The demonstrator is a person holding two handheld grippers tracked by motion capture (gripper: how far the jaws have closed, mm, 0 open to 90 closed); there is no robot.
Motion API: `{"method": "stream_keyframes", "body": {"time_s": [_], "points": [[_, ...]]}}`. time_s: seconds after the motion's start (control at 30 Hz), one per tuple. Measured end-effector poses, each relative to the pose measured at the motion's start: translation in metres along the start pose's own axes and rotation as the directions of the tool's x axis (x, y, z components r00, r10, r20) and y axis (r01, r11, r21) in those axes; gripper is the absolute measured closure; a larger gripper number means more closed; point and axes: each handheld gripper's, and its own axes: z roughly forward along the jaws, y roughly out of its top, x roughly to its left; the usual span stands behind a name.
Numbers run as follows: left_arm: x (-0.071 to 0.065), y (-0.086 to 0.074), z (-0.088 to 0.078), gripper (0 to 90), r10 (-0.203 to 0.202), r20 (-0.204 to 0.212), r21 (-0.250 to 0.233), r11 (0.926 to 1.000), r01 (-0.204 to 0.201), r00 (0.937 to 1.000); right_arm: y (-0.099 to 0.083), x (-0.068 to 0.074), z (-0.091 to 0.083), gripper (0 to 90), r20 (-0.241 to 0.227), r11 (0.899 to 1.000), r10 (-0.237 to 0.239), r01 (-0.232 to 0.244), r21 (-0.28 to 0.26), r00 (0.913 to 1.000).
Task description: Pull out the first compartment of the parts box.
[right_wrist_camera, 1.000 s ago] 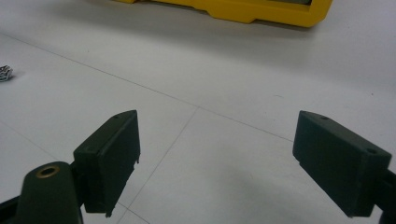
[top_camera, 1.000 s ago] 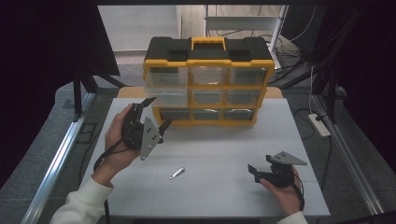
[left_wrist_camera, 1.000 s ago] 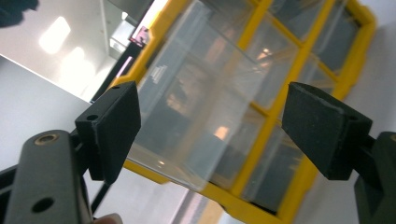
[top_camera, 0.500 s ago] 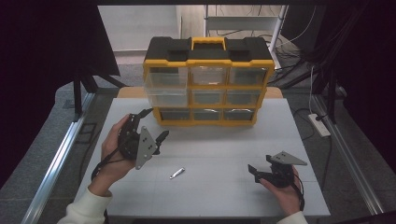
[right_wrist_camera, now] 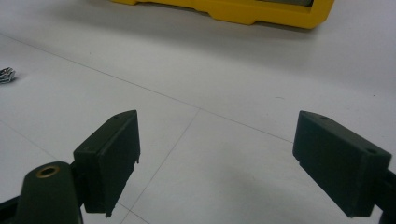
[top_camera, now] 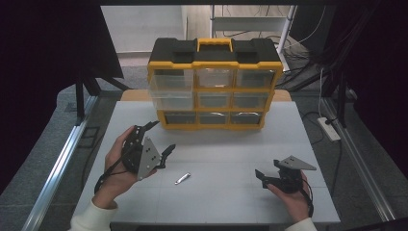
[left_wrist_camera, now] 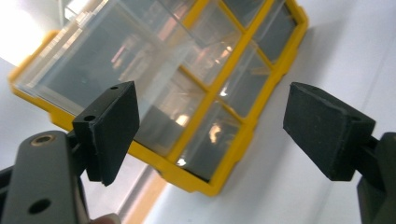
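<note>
- Left gripper (top_camera: 161,138) sits in the person's left hand (top_camera: 118,163), jaws wide apart and clamped on nothing; its tips point up-table at the yellow drawer cabinet (top_camera: 214,84), which suggests it is lining up with a drawer.
- In the left gripper view the cabinet's clear drawer fronts (left_wrist_camera: 154,88) fill the gap between the pads (left_wrist_camera: 112,128), well apart from them.
- One left-column drawer (top_camera: 171,94) juts slightly from the cabinet face, likely the one in hand.
- Right gripper (top_camera: 272,177) rests low near the front right of the white table (top_camera: 231,202), jaws also apart and empty over bare surface, apparently waiting.
- A small metal piece (top_camera: 182,178) lies on the table between the two grippers, touched by neither.
- Compared with a second ago, the left gripper has drawn back toward the person and dropped lower; the right gripper, metal piece and cabinet have not shifted.
</note>
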Motion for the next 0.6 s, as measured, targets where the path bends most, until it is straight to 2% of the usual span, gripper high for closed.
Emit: {"method": "stream_keyframes", "body": {"time_s": [0.1,0.23,0.37,0.5,0.6], "points": [[0.0,-0.002,0.0,19.0,-0.034,0.021,0.007,0.9994,0.033,0.9992,0.0,0.0,0.0,15.7,0.0,1.0,0.004,-0.004,0.0,1.0],[0.0,-0.004,0.0,19.0,-0.093,0.047,0.016,0.9956,0.093,0.9945,0.0,0.0,0.001,15.7,0.0,1.0,0.002,-0.002,0.001,1.0],[0.001,-0.007,-0.003,19.0,-0.163,0.089,0.01,0.9866,0.163,0.9825,0.0,-0.001,0.001,15.7,0.0,1.0,0.005,-0.005,0.0,1.0],[0.0,-0.009,-0.004,18.8,-0.197,0.116,0.024,0.9804,0.196,0.9735,0.001,-0.001,0.003,15.7,0.0,1.0,0.006,-0.006,0.002,1.0],[-0.001,-0.012,-0.004,18.3,-0.227,0.146,0.036,0.9738,0.224,0.9629,0.003,0.001,0.005,15.7,0.006,1.0,-0.006,0.006,0.007,1.0]]}}
